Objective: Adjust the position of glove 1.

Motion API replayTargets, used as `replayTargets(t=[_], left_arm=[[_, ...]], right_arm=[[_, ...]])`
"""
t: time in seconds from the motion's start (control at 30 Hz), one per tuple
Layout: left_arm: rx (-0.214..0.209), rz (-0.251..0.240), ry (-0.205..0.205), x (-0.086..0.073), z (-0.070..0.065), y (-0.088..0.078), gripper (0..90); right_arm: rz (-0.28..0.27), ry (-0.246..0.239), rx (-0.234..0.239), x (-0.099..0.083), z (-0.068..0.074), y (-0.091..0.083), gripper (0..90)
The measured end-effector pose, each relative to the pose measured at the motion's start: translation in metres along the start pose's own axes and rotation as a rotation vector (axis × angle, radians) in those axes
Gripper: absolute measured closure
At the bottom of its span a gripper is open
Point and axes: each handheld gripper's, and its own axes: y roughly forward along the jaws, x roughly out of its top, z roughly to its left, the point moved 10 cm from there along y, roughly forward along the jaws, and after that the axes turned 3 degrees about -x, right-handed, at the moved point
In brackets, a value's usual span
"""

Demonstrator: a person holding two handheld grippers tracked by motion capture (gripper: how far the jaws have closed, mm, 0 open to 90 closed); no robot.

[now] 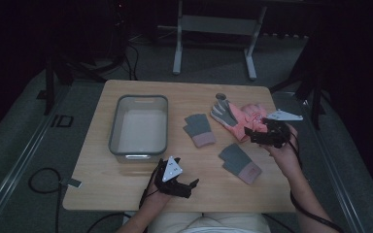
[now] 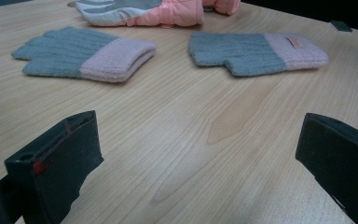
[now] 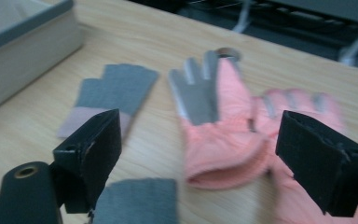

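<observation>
My right gripper (image 3: 200,163) gaped wide, empty, hovering at cuff of pink ski glove (image 3: 219,135) just ahead, lined up to grab. Left gripper (image 2: 200,163) idled wide, empty; grey knit mitts (image 2: 81,58) lay well ahead.

Table (image 1: 126,189): light wood with rounded corners; the grain shows clearly in the left gripper view (image 2: 191,140).
Bin (image 1: 138,98): grey-rimmed and rectangular with pale walls, on the table's left half, long side running front to back, nothing inside. One corner (image 3: 23,51) shows at the upper left of the right gripper view.
Round thing (image 1: 220,96): small and grey, near the table's far edge, possibly a roll of tape; blurred in the right gripper view (image 3: 228,51).
Floor (image 1: 24,141): grey carpet.
Cable (image 1: 41,177): black, looped on the floor left of the table.
Desk frame (image 1: 177,48): pale metal legs and a crossbar, beyond the table in the dark.
</observation>
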Motion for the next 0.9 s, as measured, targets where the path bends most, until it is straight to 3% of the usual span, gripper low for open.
replayTargets(t=[0.3, 0.5, 0.67, 0.77, 0.83, 0.9], left_arm=[[0.000, 0.003, 0.006, -0.001, -0.001, 0.000, 0.0], [0.001, 0.004, 0.006, -0.001, -0.001, 0.000, 0.0], [0.001, 0.002, 0.003, 0.000, 0.000, -0.001, 0.0], [0.002, 0.002, 0.004, 0.000, 0.000, -0.001, 0.0], [0.003, 0.002, 0.004, 0.000, 0.000, -0.001, 0.0], [0.003, 0.002, 0.005, 0.000, 0.000, -0.001, 0.0]], right_arm=[[0.054, -0.074, 0.112, -0.001, 0.037, 0.041, 25.6], [0.068, -0.123, 0.161, 0.000, 0.060, 0.068, 34.0], [0.072, -0.134, 0.188, 0.004, 0.073, 0.083, 39.3], [0.107, -0.166, 0.212, 0.005, 0.085, 0.103, 45.3], [0.121, -0.169, 0.212, 0.004, 0.086, 0.106, 48.5], [0.164, -0.189, 0.217, 0.001, 0.090, 0.122, 51.5]])
